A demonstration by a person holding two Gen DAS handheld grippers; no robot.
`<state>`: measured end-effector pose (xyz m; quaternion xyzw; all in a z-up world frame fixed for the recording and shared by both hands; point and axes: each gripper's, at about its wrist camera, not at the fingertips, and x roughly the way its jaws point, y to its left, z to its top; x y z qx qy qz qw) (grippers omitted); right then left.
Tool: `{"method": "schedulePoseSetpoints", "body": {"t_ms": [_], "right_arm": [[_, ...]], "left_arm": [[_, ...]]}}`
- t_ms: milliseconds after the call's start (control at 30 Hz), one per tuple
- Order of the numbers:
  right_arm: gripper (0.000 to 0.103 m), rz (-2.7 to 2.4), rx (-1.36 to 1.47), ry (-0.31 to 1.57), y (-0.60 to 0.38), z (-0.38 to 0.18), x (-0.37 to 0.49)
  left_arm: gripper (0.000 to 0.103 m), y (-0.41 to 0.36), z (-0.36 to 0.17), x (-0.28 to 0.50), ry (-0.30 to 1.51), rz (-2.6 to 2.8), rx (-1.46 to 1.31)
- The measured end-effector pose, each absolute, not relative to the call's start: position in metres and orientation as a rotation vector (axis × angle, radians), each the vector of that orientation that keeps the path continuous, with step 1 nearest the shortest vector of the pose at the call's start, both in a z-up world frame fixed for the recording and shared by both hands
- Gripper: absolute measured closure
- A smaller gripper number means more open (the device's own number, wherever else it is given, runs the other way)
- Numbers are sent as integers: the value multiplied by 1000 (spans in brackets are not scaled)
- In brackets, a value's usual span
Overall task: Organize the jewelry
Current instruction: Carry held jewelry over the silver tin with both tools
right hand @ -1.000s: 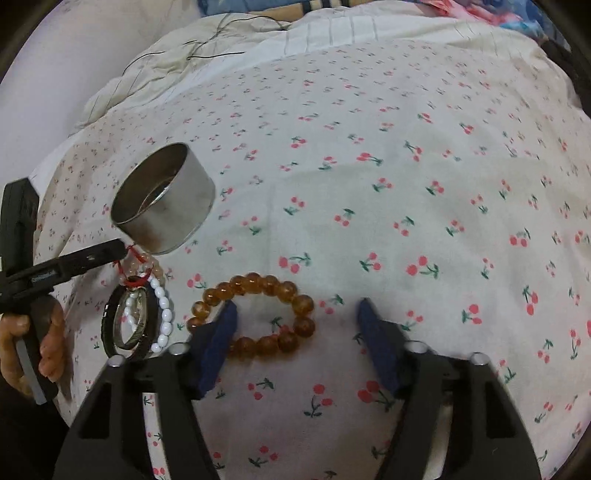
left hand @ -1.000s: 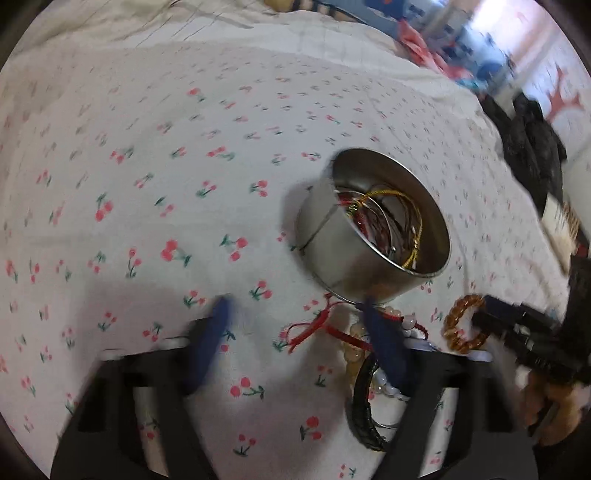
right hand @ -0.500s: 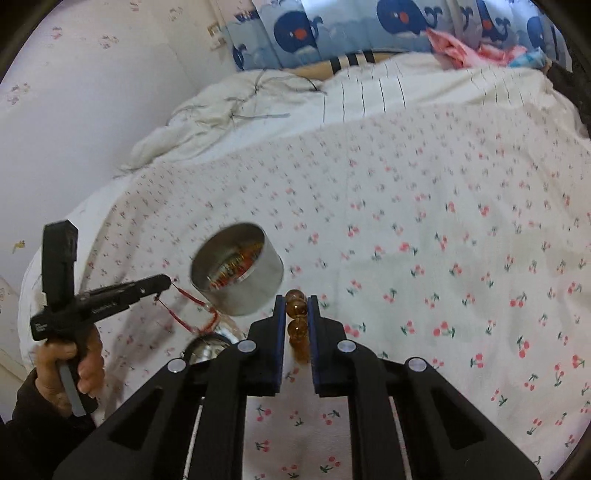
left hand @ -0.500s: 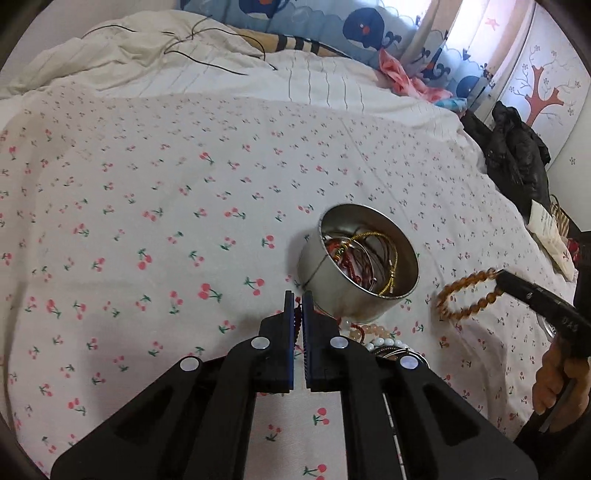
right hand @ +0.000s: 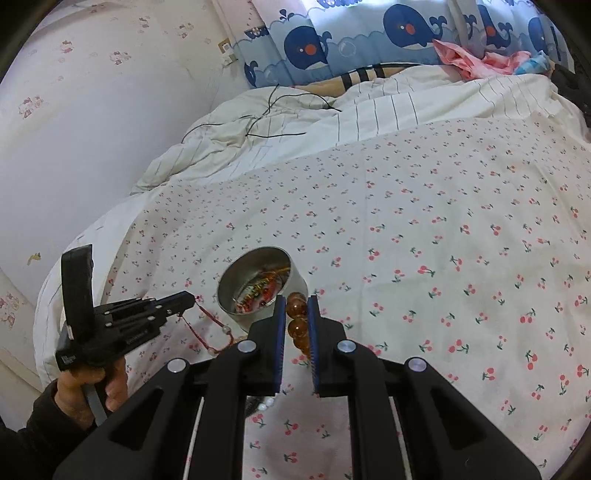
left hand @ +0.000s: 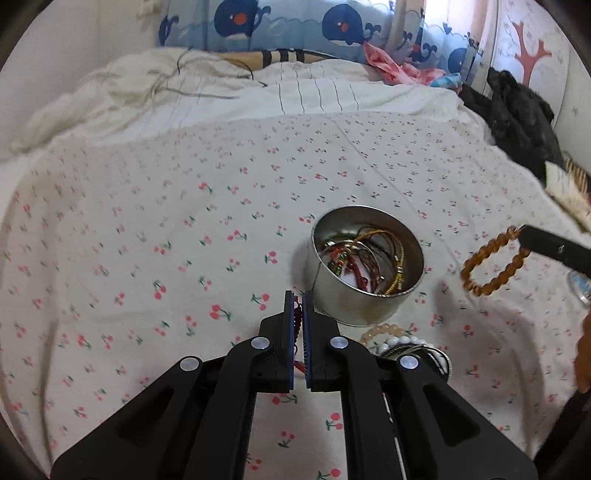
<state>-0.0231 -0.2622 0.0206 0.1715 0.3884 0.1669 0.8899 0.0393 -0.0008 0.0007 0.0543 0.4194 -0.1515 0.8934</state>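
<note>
Two grippers, each clamped on a piece and lifted off the sheet [left hand: 110, 258]. Left gripper [left hand: 298, 306]: jaws nearly shut, pinching a red cord [left hand: 297, 314] that hangs slack below the tips and trails toward the sheet in the right view. Right gripper [right hand: 296, 308]: jaws closed onto the amber bracelet [right hand: 297, 321], two beads caught between the pads, the rest of the loop dangling free, as seen from the left view.

Just beyond the left tips, slightly right: more bracelets [left hand: 391, 339], pale beads and a dark bangle, lying in a heap against the near wall of the tin [left hand: 332, 295]. Tin standing upright mid-bed, already holding a tangle of gold and red bangles. Farther off: striped duvet [left hand: 314, 92], then whale curtain [left hand: 277, 22] at the far wall.

Risks from here, as a judgement:
- Trailing red cord could snag the heap or the tin rim and drag the tin over on the soft sheet.
- Round beads held by a narrow pinch could roll out if swung fast.
- Both hands converging on one small tin could collide.
- Dropping from too high could miss the opening, or the swinging loop could catch the rim.
</note>
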Motion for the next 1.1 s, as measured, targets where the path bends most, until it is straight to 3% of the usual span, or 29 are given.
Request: {"method": "schedulePoseSetpoints", "body": {"t_ms": [500,1100], "right_arm": [[90,399,387,783,-242,32,-10],[90,413,421,792,-239,26,0]], "left_arm": [[99,-15,28,34,748,-263,197],[99,-21,52,30,681,-341,113]]}}
